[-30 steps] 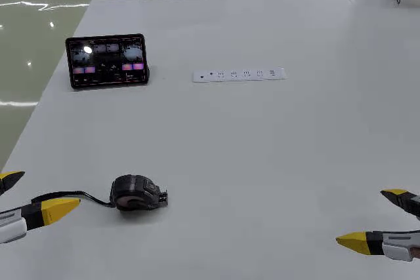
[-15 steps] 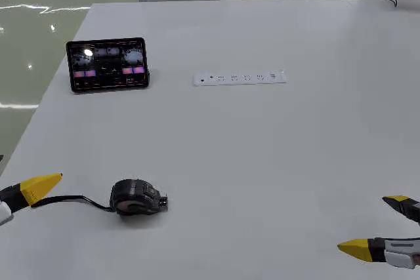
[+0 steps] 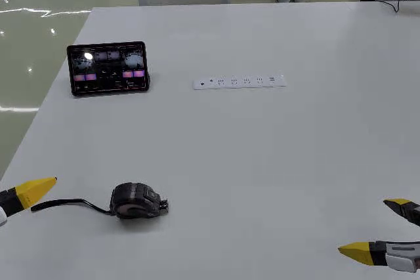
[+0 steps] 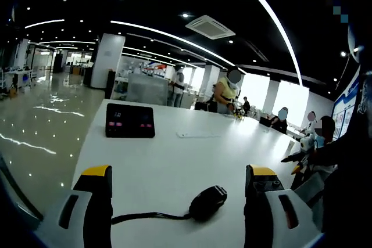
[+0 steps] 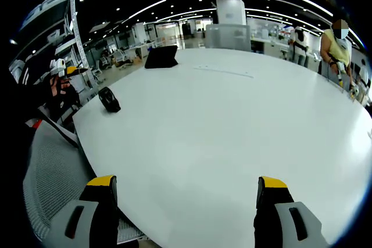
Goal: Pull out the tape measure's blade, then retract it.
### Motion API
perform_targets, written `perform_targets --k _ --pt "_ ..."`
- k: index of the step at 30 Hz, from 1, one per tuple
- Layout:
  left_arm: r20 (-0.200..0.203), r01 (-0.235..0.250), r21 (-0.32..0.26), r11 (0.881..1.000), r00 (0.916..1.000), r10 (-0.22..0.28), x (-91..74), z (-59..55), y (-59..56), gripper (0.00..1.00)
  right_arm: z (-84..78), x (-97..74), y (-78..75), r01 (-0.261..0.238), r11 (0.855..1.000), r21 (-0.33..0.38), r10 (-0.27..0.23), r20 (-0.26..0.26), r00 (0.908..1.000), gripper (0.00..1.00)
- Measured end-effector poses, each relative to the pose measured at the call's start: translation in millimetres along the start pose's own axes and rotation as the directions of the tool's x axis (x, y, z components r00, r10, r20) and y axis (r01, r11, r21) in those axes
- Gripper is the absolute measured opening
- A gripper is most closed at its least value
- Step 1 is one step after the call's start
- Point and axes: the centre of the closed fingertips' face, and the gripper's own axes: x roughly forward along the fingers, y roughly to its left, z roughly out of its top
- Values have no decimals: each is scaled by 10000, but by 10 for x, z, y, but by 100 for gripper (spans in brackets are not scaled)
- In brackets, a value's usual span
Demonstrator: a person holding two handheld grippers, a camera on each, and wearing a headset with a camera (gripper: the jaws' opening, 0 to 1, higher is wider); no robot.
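A black tape measure [image 3: 136, 200] lies on the white table [image 3: 262, 142] near the front left, its black wrist strap [image 3: 62, 204] trailing to the left. Its blade is not pulled out. In the left gripper view the tape measure [image 4: 207, 202] sits just ahead between the open yellow-tipped jaws of my left gripper [image 4: 177, 179], strap [image 4: 148, 218] running toward the left jaw. In the head view one yellow fingertip [image 3: 36, 188] of the left gripper shows left of the strap. My right gripper [image 3: 384, 227] stands open at the front right, far from the tape measure [image 5: 108, 98].
A tablet [image 3: 107, 67] stands propped at the back left of the table. A white power strip [image 3: 239, 82] lies at mid back. Several people stand and sit beyond the far end of the table [image 4: 232, 88].
The left gripper has drawn back to the left, away from the strap; one yellow tip is left in view. The head camera tilted slightly. The tape measure and right gripper stayed put.
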Motion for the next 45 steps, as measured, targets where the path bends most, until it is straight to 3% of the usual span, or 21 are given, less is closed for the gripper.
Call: perform_targets --k 1,4,5,6,7,8,9,10,12,13,15,18,21,22,23,24,25,27,28,36,45 --pt "260 -49 22 10000 9997 49 -11 38 0 94 -1 2 0 -7 10000 16 7 8 10000 99" --pt "334 -443 -17 9990 9985 443 -54 50 45 99 -4 9 -7 -12 10000 30 12 15 10000 99" --pt "307 -287 -376 9989 9991 299 -57 45 12 99 -4 9 -8 -14 10000 44 14 21 10000 99" --pt "142 -168 -728 9972 9997 179 -55 16 1 99 -5 8 -10 -16 10000 50 16 23 10000 99" --pt "-366 -693 -967 9929 9971 661 -84 -65 100 99 -6 8 -9 -18 10000 35 18 20 10000 99" --pt "-260 -484 -756 9960 9986 466 -68 -49 74 99 -9 8 -7 -19 10000 18 19 8 10000 99" --pt "230 -262 -627 9977 9994 277 -68 22 27 99 -10 7 -9 -17 10000 24 17 10 10000 99" --pt "253 -362 -498 9981 9990 375 -80 28 43 99 -11 6 -11 -17 10000 43 17 17 10000 99" --pt "-190 -448 -556 9974 9989 438 -69 -34 61 99 -14 1 -17 -4 10000 72 4 24 10000 99" --pt "-167 -358 -613 9975 9993 348 -64 -33 47 99 -14 -1 -19 -2 10000 81 2 29 10000 99" --pt "366 -122 -384 9992 9992 136 -48 51 11 99 -19 -3 -26 12 10000 90 -12 26 10000 99" --pt "144 33 -527 9986 9999 -25 -19 28 -27 99 -27 -11 -24 30 9999 143 -31 38 10000 99" --pt "-240 338 -446 9984 9991 -348 -10 -24 -92 84 -40 -18 -26 46 9998 191 -47 35 10000 99" --pt "-181 335 -454 9984 9992 -344 -2 -13 -89 84 -44 -20 -27 45 9998 208 -46 33 10000 99" --pt "-126 284 -518 9983 9995 -291 16 -6 -76 94 -46 -21 -27 45 9998 217 -46 40 10000 99" --pt "-309 93 -486 9988 9995 -108 13 -39 -48 97 -52 -25 -29 53 9997 236 -54 46 10000 99" --pt "-181 229 -642 9977 9995 -241 38 -23 -73 98 -53 -27 -30 63 9997 240 -64 57 10000 99" --pt "-679 351 -485 9982 9970 -384 39 -102 -119 99 -56 -34 -31 81 9996 275 -83 67 9999 99" --pt "-935 686 -768 9947 9927 -756 49 -148 -188 99 -56 -37 -33 87 9996 276 -89 76 9999 99" --pt "-722 905 -691 9935 9928 -955 83 -93 -298 99 -54 -53 -36 111 9994 313 -115 116 9999 99" --pt "-823 933 -678 9933 9917 -987 53 -77 -303 99 -59 -72 -28 126 9992 388 -134 208 9997 99"
